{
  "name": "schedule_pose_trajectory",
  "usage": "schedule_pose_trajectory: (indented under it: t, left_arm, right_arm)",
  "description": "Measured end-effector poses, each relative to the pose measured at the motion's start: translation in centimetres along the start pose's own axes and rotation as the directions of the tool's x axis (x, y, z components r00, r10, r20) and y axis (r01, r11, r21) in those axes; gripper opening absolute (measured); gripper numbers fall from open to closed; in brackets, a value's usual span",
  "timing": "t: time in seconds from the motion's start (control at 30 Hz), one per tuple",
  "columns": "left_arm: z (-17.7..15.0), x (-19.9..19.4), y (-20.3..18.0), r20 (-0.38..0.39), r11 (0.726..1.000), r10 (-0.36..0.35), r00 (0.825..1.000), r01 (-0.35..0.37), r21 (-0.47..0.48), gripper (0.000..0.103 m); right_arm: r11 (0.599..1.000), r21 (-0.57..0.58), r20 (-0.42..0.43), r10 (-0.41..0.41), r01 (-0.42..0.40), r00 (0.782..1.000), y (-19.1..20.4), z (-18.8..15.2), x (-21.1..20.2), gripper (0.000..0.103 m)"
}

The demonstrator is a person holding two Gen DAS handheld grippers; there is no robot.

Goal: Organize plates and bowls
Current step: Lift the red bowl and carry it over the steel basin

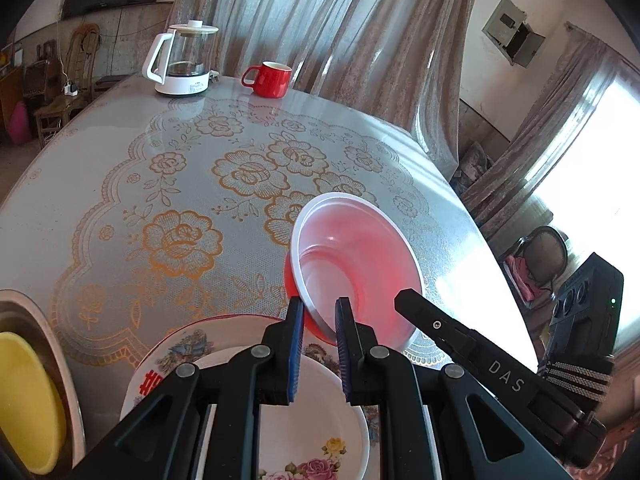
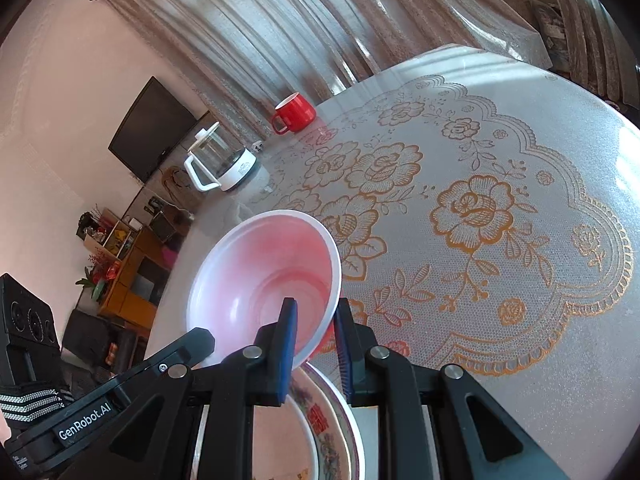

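Both claws clamped on one red bowl [image 1: 352,264]: left claw [image 1: 320,320] pinching the near rim, one blue pad inside the wall, the other outside; right claw [image 2: 316,320] pinching the rim at another spot, likewise one pad in, one out. Bowl tilted, mouth toward the cameras, seemingly lifted clear of the worktop [image 1: 140,184] and hanging over the flowered plates [image 1: 320,420] stacked just below the claws. Yellow bowl [image 1: 28,400] at the left edge, sitting in a metal basin [image 1: 60,340].

Step in hand, by the look of it: carrying the red bowl to its stack. To do well:
- Keep both hands moving together, same pace and same height; thin plastic wall, so any pulling apart likely to flex or slip the rim.
- Level the bowl before lowering, so it nests rather than lands on edge.
- Clear the plate rims before going sideways.
- Keep well away from the red mug [image 1: 270,78] and the kettle [image 1: 184,60] at the far side.
- Release one claw only once the bowl rests on something.

Readable writing: "DAS" in white on the right claw's arm, in the left view; "GenRobot.AI" on the left claw's arm, in the right view. Red characters on the larger plate's rim, partly hidden, not legible. Small print on the kettle base too fine to read.
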State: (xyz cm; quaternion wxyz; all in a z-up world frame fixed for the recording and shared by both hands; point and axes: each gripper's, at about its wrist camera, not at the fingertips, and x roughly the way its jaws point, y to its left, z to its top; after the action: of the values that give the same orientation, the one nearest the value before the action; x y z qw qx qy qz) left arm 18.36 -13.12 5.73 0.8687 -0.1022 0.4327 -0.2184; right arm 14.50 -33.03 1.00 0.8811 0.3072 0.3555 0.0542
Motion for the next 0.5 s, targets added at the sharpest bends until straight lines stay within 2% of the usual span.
schedule_pose_trajectory:
  t: [0.5]
  left_arm:
    - [-3.1, -5.0, 4.8, 0.068, 0.997, 0.042, 0.997, -0.037, -0.066, 0.016]
  right_arm:
    - [0.993, -0.100, -0.039, 0.066, -0.070, 0.997, 5.5, -2.7, 0.4, 0.018]
